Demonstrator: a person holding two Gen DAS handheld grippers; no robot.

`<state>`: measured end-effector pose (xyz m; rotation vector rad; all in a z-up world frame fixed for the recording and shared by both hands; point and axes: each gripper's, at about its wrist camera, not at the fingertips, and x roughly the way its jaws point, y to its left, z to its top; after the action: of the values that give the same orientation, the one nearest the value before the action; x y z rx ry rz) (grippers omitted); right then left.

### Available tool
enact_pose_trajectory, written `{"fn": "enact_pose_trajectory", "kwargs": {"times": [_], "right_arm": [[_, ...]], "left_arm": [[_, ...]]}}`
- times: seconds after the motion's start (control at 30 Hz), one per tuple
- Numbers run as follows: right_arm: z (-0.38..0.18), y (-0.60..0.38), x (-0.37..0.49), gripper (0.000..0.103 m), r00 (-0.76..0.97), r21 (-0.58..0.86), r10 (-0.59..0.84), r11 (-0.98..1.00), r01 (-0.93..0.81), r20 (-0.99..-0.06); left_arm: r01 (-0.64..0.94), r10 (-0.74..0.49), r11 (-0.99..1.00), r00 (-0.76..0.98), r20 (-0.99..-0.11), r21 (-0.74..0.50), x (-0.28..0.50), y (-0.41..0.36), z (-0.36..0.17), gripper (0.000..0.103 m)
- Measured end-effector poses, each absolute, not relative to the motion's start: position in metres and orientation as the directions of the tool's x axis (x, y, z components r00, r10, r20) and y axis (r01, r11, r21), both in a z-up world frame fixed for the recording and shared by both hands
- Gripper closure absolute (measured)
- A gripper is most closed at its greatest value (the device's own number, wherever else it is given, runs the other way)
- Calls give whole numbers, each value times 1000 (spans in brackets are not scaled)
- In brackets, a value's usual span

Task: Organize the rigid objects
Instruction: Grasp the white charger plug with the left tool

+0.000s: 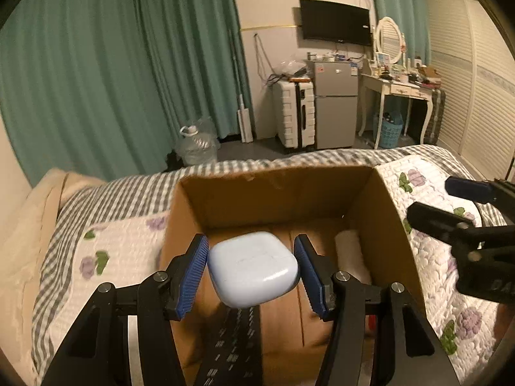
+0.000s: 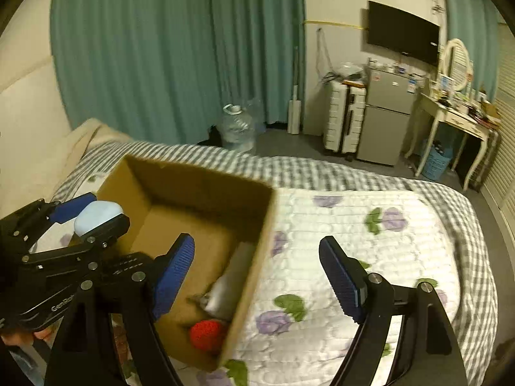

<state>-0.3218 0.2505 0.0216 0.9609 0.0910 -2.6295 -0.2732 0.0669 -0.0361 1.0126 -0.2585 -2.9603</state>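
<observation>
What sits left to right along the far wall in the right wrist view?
Water jug → white suitcase → small fridge → blue basket under the vanity table.

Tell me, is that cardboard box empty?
Not empty. The cardboard box holds a red ball and a pale cylinder.

One cardboard box [image 2: 257, 257], one blue case [image 1: 252, 268], perhaps three items inside.
</observation>
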Motion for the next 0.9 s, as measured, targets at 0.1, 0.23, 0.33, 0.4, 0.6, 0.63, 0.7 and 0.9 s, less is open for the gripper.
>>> {"fn": "enact_pose_trajectory", "kwargs": {"times": [0.1, 0.23, 0.33, 0.4, 0.6, 0.63, 0.7, 0.9], "right_arm": [[23, 261, -325, 21, -719, 79, -289, -947, 311, -633], [26, 267, -324, 20, -722, 83, -276, -953, 292, -634], [32, 267, -315, 19, -728, 72, -272, -953, 293, -630], [41, 266, -303, 19, -734, 63, -273, -952, 300, -622], [68, 254, -253, 15, -745, 18, -280, -941, 339, -605], [72, 250, -242, 15, -746, 7, -282, -937, 348, -604], [79, 243, -223, 13, -747, -12, -282, -932, 362, -601], [82, 223, -165, 5, -744, -31, -301, -918, 396, -597]], "left_arm": [[-31, -106, -977, -783, -612, 210, -283, 74, -43, 39], [-40, -91, -980, -780, -619, 194, -280, 75, -40, 39], [-24, -106, -980, -783, -613, 200, -267, 72, -31, 39], [-24, -102, -980, -790, -604, 196, -254, 69, -21, 39], [5, -114, -982, -810, -576, 187, -201, 41, 18, 39], [11, -117, -983, -810, -574, 185, -192, 36, 24, 39], [28, -130, -982, -814, -567, 185, -174, 26, 34, 39], [54, -159, -978, -814, -558, 200, -124, -2, 46, 33]]}}
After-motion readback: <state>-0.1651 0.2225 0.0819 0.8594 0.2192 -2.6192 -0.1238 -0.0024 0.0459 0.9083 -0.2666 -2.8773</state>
